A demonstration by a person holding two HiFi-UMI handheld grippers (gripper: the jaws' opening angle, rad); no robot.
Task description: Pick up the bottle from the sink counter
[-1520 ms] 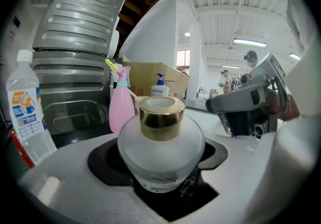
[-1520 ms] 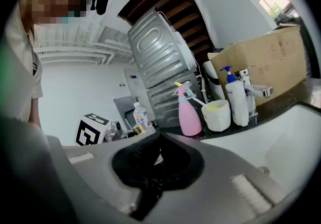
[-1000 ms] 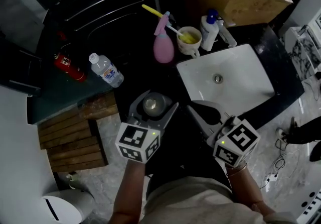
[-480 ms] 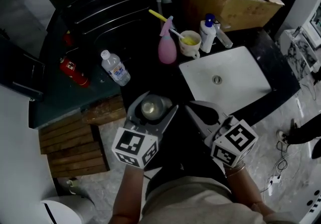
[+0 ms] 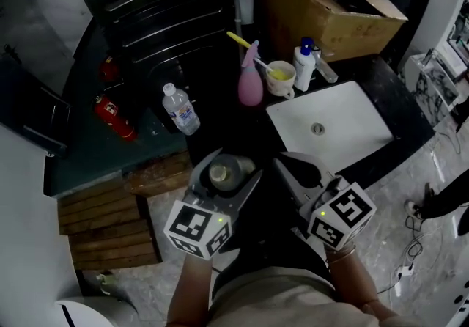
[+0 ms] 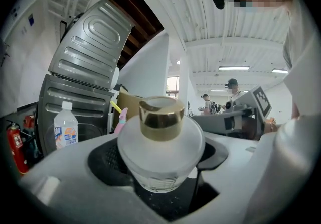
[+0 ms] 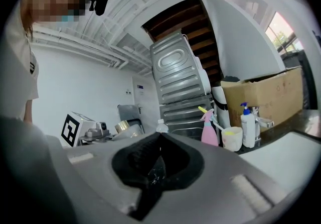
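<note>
Currently my left gripper [image 5: 229,164] is pinching the bottle [image 5: 220,172] by its round frosted body, gold cap [image 6: 161,117] upward. The bottle is clear of the surface [image 5: 212,127] and hangs at its front edge, close to my body. My right gripper [image 5: 293,168] is pressed together with nothing in it, just beside the left.

Hazards from this state:

1. Slip. The body is smooth, curved glass, so the jaws probably bear on a narrow band. Any easing of pressure, or a sharp tilt, could let it slide out.
2. Breakage. The bottle appears to be past the front edge, so a drop would likely reach the floor, not the surface.
3. Collision. The right gripper is near enough that a careless swing could knock the bottle.
4. Over-squeezing. Excess force on a round body may eject it forward.
</note>
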